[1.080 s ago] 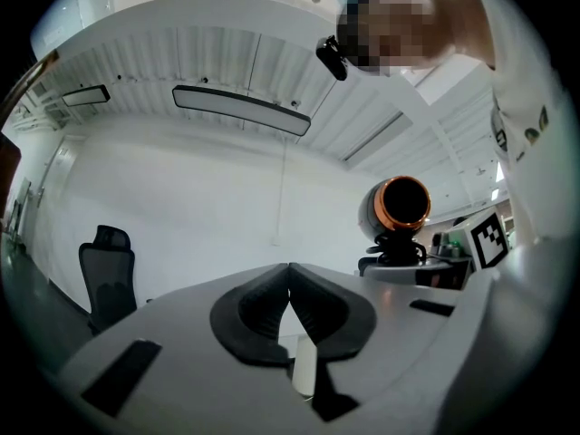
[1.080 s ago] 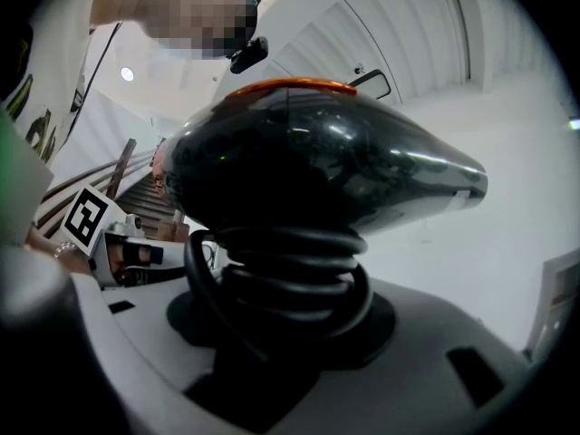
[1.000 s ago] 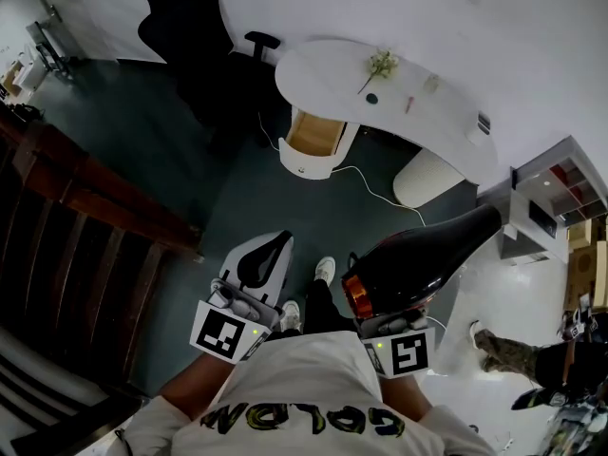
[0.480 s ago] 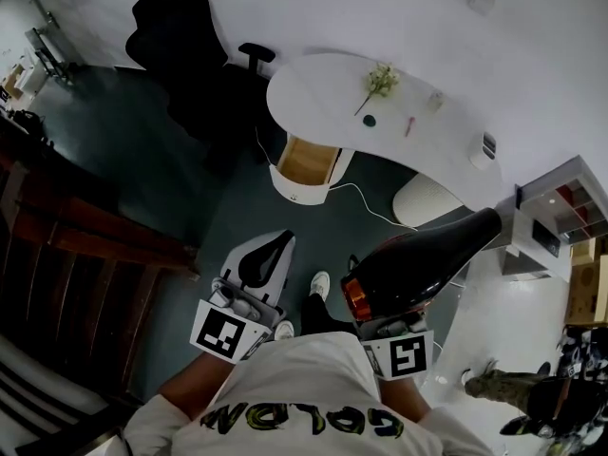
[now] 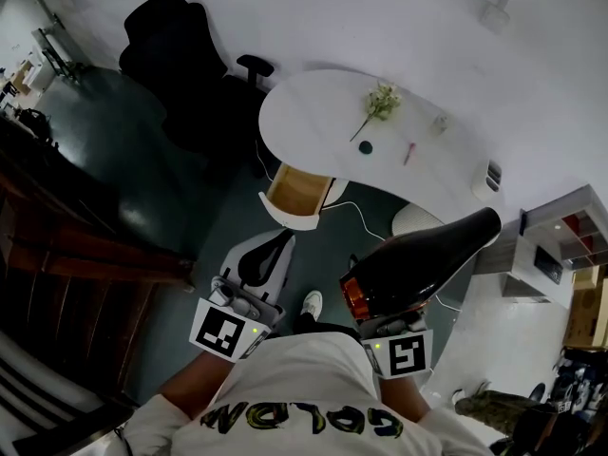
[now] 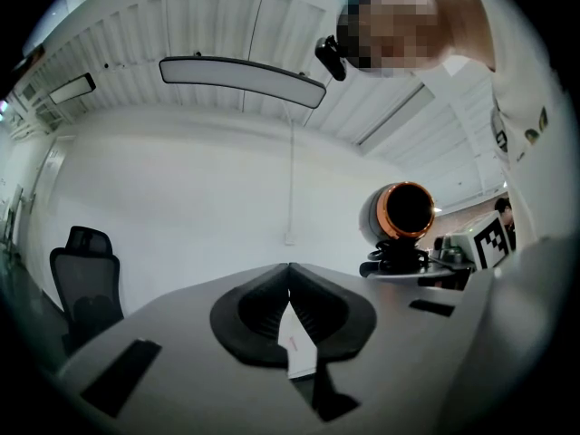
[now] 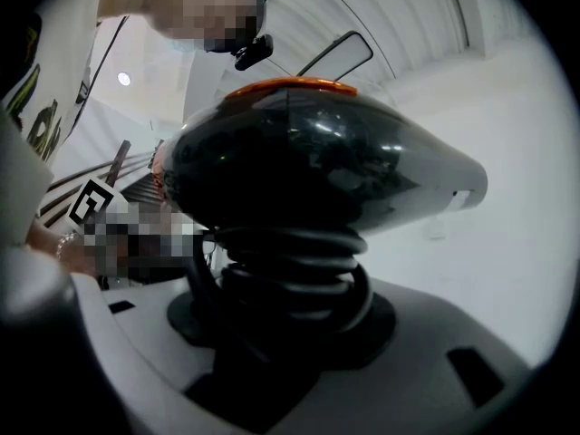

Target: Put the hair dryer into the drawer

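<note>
Dark teal floor; white curved bench (image 5: 313, 112) ahead, its wood-lined open drawer (image 5: 297, 190) facing the person. Right gripper (image 7: 290, 352) fingers clamp the cord-wrapped handle of the glossy black, orange-rimmed hair dryer (image 5: 418, 264), which sits well short of the drawer. Left gripper (image 6: 290, 311) fingers are pressed together and take no part in the carry. Advice: approach squarely, lower the dryer nozzle-first, and keep the coiled cord inside the drawer's rim.

My head camera looks steeply down: the white bench (image 5: 313, 126) lies far off, the left gripper (image 5: 275, 245) and right gripper (image 5: 385, 323) near. The left gripper view faces level along its jaws to the far wall (image 6: 181, 198). The right gripper view sits close against the hair dryer (image 7: 317, 161), which all three views share.
</note>
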